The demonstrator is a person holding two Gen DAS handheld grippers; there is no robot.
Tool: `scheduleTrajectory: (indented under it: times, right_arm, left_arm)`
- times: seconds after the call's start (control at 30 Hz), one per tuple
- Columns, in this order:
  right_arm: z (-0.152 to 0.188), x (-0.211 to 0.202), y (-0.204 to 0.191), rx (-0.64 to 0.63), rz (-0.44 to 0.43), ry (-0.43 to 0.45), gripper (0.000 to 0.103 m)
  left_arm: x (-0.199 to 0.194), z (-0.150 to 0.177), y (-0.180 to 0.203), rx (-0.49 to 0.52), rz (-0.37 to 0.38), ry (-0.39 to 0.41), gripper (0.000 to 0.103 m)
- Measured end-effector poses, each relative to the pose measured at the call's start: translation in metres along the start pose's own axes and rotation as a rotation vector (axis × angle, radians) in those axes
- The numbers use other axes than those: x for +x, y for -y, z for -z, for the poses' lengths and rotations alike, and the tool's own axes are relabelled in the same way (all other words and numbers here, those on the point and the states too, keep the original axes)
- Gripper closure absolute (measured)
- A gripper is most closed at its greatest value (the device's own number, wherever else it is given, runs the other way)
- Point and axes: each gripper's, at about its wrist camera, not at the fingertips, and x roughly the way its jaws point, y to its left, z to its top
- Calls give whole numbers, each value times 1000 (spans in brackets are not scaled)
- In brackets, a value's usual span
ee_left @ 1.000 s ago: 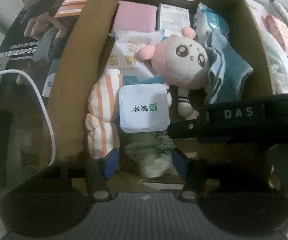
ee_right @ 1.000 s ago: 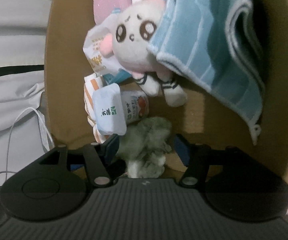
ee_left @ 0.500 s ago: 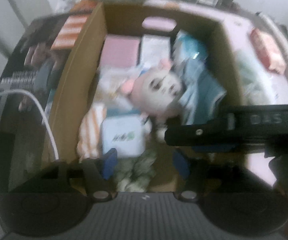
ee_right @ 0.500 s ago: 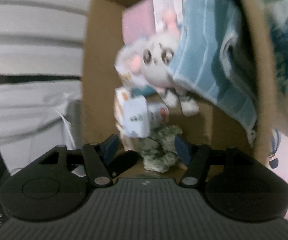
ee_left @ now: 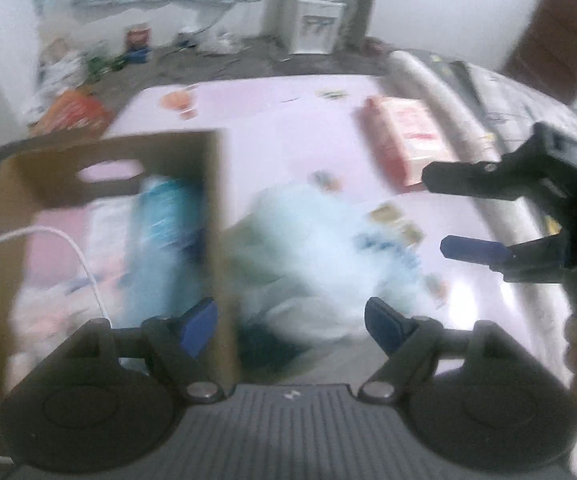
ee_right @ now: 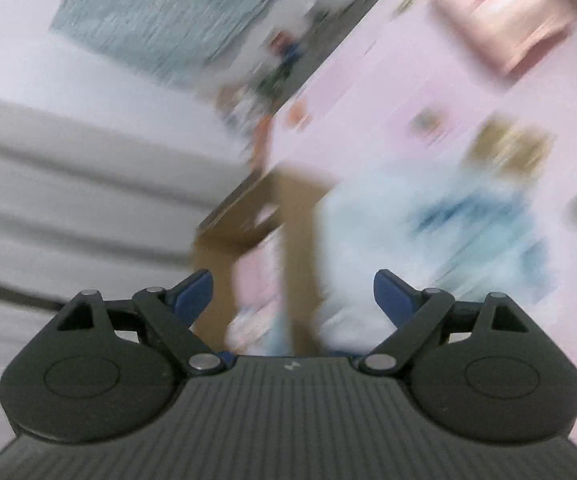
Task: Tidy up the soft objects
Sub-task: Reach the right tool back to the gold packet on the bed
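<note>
No writing on the blurred pink packet (ee_left: 408,136) is legible.

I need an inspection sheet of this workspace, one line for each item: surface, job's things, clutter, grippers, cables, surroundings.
Surface: pink sheet, printed with small pictures.
Job's things: cardboard box with a handle cut-out, holding blurred blue and pink soft items; pale blue-and-white soft bundle lying on the sheet outside the box; pink-red pack farther back.
Clutter: nothing else seen on the sheet.
Grippers: left gripper jaws opening, nothing between them; right gripper jaws opening, nothing between them.
Cables: white cable running across the box.
Surroundings: water dispenser by the wall, bags and small items on the floor, brown door; all blurred.
</note>
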Motion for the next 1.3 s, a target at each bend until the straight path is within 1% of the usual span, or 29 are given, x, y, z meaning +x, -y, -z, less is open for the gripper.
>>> scheduleTrajectory:
  times: [0.07,0.1,0.13,0.17,0.2,0.23,0.27,0.33,0.4,0.53,0.6,0.67,0.73,0.8,0.87,0.93,1.0,1.07,1.1,1.17,1.2,1.3]
  right_arm:
    - [-25,-13,23,3,50,34,15]
    - [-39,-16,36,-1,84,44,16]
    - [-51,-16,47,-13,107,47,17]
    - [-64,-15,59,-26,130,42,20]
    - [-77,-12,72,-37,150,29,26]
    - [-86,-4,79,-50,159,7,30]
    - [-98,6,85,-69,162,-24,37]
    - [-121,27,92,-109,154,-85,43]
    - [-135,52,93,-149,107,-150,47]
    - [-154,100,83,-189,27,-261,48]
    - [-158,129,83,-192,-1,-339,48]
    - [-156,148,89,-168,7,-409,47]
    - [-149,158,102,-149,45,-477,48]
    - [-139,144,112,-147,44,-511,49]
    - [-130,123,126,-125,62,-523,49]
    - [-120,100,143,-70,83,-537,49]
    - [-109,77,161,3,87,-543,49]
    - [-102,51,170,55,62,-511,46]
    - [-100,38,171,69,46,-484,46]
    - [-101,17,170,63,41,-418,45]
    - [-105,6,169,45,51,-384,45]
    - [-116,-8,168,-17,107,-308,44]
  left_arm:
    - [17,-10,26,-4,27,13,31]
    - [26,-16,37,-5,40,11,34]
    - [36,-19,51,-5,49,10,40]
    - [47,-23,64,-2,49,6,44]
    - [55,-24,73,4,41,-1,47]
    - [66,-28,86,17,22,-12,53]
    - [75,-30,96,32,1,-23,59]
    - [91,-33,110,38,-36,-57,67]
    - [99,-30,115,21,-41,-72,68]
    - [106,-20,120,2,-61,-109,68]
    - [109,-17,120,-9,-66,-131,68]
    - [106,-12,118,-23,-66,-144,68]
    - [102,-8,117,-36,-56,-147,68]
    - [101,-5,119,-45,-35,-151,68]
    - [100,-1,122,-44,-3,-156,67]
    - [100,2,129,-44,30,-161,66]
    - [103,5,137,-43,67,-177,62]
    - [106,7,147,-41,98,-195,57]
    - [108,8,151,-39,114,-200,56]
    - [113,8,162,-40,146,-211,51]
    - [115,8,167,-43,163,-218,50]
    - [131,8,176,-79,207,-252,49]
